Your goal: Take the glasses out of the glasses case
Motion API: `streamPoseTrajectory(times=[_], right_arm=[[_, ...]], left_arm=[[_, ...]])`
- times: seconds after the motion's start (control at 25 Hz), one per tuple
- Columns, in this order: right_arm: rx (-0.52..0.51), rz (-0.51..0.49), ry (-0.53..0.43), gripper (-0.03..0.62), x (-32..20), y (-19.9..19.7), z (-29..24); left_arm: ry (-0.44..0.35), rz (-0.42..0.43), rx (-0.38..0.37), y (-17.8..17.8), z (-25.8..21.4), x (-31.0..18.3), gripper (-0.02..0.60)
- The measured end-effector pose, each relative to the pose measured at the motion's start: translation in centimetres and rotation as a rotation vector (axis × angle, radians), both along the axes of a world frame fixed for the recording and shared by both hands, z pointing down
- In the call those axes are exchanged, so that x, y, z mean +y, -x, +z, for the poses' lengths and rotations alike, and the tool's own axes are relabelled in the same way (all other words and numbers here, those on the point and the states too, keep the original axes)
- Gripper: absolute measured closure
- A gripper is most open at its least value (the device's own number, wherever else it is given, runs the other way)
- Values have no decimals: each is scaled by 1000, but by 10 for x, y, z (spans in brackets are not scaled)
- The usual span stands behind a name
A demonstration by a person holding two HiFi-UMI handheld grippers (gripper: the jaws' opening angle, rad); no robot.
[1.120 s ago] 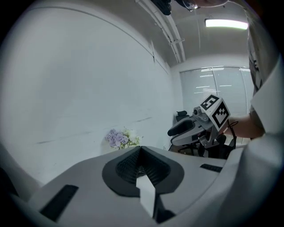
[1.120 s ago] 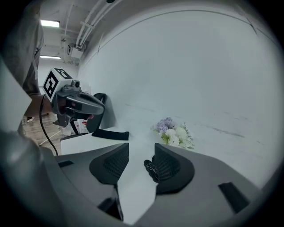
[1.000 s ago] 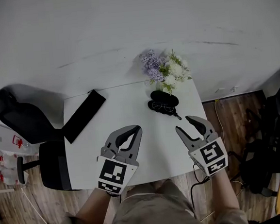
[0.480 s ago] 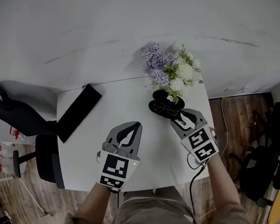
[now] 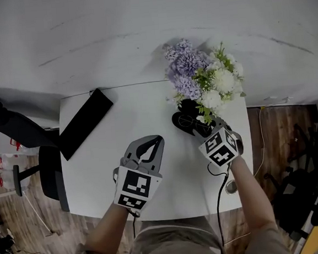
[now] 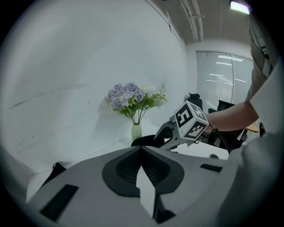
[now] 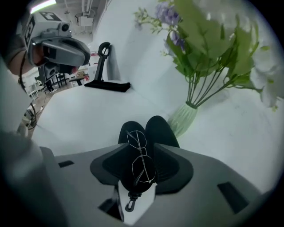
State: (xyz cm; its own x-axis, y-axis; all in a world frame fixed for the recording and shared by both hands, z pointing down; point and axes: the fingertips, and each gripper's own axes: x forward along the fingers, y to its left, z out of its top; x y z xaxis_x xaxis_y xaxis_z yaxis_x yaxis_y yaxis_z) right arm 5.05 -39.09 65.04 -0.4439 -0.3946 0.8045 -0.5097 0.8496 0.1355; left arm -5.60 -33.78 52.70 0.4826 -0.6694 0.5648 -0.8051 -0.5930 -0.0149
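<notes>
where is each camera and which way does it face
Head view: on the person's head, facing steeply down at the table; left gripper, right gripper, forearms show.
Left gripper view: on that gripper, facing the flowers past its shut jaws; right gripper shows.
Right gripper view: on that gripper, facing the glasses case between its closing jaws; left gripper shows.
Shared: all three see the flowers.

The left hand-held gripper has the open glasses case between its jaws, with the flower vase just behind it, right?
Wrong side: the right hand-held gripper has the open glasses case between its closing jaws, with the flower vase just behind it; the right gripper view shows this.
</notes>
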Motion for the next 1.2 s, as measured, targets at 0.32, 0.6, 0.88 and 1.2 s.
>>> streamPoseTrajectory(times=[0.32,0.6,0.88,1.2], right_arm=[[92,-93,35,418,-6,5,42],[106,-136,21,468,-3,12,50],[91,-89,-38,557,-7,12,36],[48,-43,-74,559,-3,12,15]], left_arm=[[43,-19,-13,7,25,5,565],[65,-32,-11,11,34,14,565],[69,-34,-7,12,32,24,565],[55,-39,-16,18,21,36,565]])
